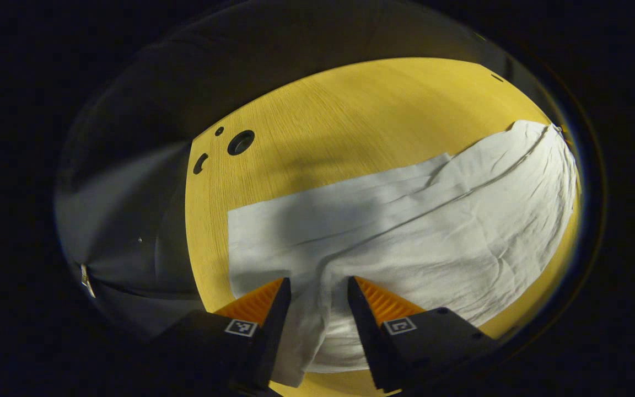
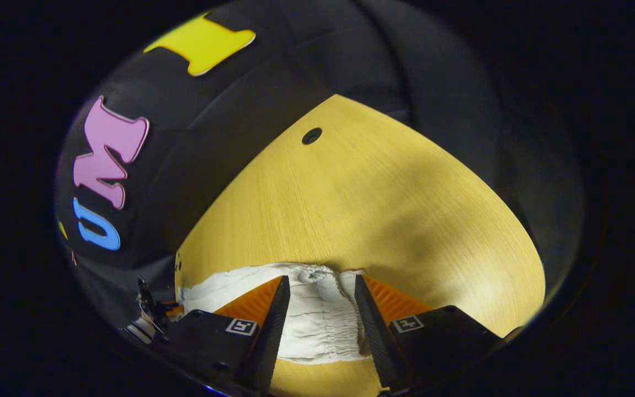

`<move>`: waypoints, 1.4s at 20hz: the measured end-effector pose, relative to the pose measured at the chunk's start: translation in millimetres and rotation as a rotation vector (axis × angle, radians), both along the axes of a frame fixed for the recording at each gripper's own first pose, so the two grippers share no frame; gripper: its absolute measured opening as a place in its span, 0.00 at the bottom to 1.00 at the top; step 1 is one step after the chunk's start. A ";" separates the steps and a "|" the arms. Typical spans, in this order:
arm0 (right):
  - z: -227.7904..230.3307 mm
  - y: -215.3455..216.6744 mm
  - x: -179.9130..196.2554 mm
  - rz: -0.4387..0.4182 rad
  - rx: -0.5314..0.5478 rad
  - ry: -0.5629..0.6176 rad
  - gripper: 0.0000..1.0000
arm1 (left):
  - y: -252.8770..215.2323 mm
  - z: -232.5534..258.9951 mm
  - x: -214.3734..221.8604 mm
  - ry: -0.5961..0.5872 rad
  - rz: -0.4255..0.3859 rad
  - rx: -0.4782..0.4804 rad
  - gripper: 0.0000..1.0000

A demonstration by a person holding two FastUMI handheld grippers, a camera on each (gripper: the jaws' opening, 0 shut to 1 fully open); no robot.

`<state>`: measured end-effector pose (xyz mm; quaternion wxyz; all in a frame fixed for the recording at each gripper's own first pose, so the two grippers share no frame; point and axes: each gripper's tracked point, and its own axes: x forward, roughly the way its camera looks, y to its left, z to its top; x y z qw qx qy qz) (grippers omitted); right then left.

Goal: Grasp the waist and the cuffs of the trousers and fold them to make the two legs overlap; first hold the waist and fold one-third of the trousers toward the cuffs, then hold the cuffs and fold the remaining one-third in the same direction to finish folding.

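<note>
White cotton-like trousers (image 1: 394, 220) are seen spread flat across a yellow wood-grain worktop (image 1: 350, 110), one end reaching toward its far right edge in the left gripper view. The left gripper (image 1: 319, 289) is held with its fingers parted around a raised ridge of cloth at the near edge; whether the pads press the fabric cannot be told. In the right gripper view, the right gripper (image 2: 322, 286) is likewise parted, with the gathered elastic waist (image 2: 317, 314) lying between its fingers near the worktop's front edge. The fabric is judged light, soft and limp, likely to sag and crease, so a hold at the thicker waistband and the hemmed cuffs would be firmest. The cuffs cannot be made out clearly, and the garment's near edge is hidden under both grippers.
</note>
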<state>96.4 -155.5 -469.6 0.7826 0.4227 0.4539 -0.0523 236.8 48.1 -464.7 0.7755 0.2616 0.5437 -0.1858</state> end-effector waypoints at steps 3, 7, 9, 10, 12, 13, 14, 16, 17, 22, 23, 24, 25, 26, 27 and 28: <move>10.2 -9.4 -24.1 -0.196 -0.003 -0.015 0.75 | 6.2 13.3 -1.2 -0.042 0.007 -0.037 0.76; 11.2 3.5 -73.8 -0.320 -0.023 0.055 0.78 | 8.5 28.7 -10.3 -0.095 0.054 -0.125 0.81; 7.4 17.7 -90.2 -0.361 -0.006 0.069 0.78 | 14.5 33.7 -22.3 -0.109 0.071 -0.150 0.82; 3.1 23.0 -95.4 -0.386 -0.001 0.073 0.78 | 16.2 36.0 -29.6 -0.115 0.079 -0.168 0.83; -9.2 29.2 -102.1 -0.421 -0.006 0.099 0.78 | 22.0 42.5 -44.2 -0.131 0.104 -0.196 0.83; -14.2 35.0 -101.6 -0.424 -0.011 0.109 0.78 | 24.9 46.6 -50.4 -0.144 0.122 -0.210 0.84; -20.2 40.7 -99.8 -0.413 -0.024 0.116 0.78 | 27.2 50.7 -58.5 -0.153 0.140 -0.228 0.84; -22.7 52.9 -87.6 -0.388 -0.043 0.099 0.78 | 32.6 60.0 -71.5 -0.169 0.183 -0.265 0.85; -22.5 55.7 -81.1 -0.391 -0.051 0.095 0.78 | 35.1 64.7 -77.4 -0.176 0.212 -0.284 0.85; -44.0 66.9 -78.3 -0.423 -0.109 0.195 0.57 | 41.0 61.5 -125.8 -0.088 0.458 -0.446 0.87; -49.5 69.1 -78.9 -0.420 -0.108 0.202 0.36 | 38.0 59.6 -133.6 -0.064 0.522 -0.497 0.88; -47.9 66.5 -79.9 -0.434 -0.098 0.196 0.14 | 34.0 59.7 -138.7 -0.050 0.591 -0.562 0.90; -49.5 66.1 -78.4 -0.450 -0.085 0.197 0.14 | 30.1 60.7 -142.7 -0.035 0.669 -0.635 0.90; -49.5 66.3 -78.9 -0.467 -0.069 0.193 0.13 | 26.1 58.5 -143.3 -0.016 0.754 -0.707 0.89; -48.1 66.4 -78.9 -0.475 -0.059 0.188 0.13 | 21.7 59.1 -146.6 0.013 0.837 -0.774 0.89; -48.2 66.7 -78.9 -0.474 -0.056 0.183 0.13 | 18.4 57.6 -147.1 0.039 0.916 -0.825 0.90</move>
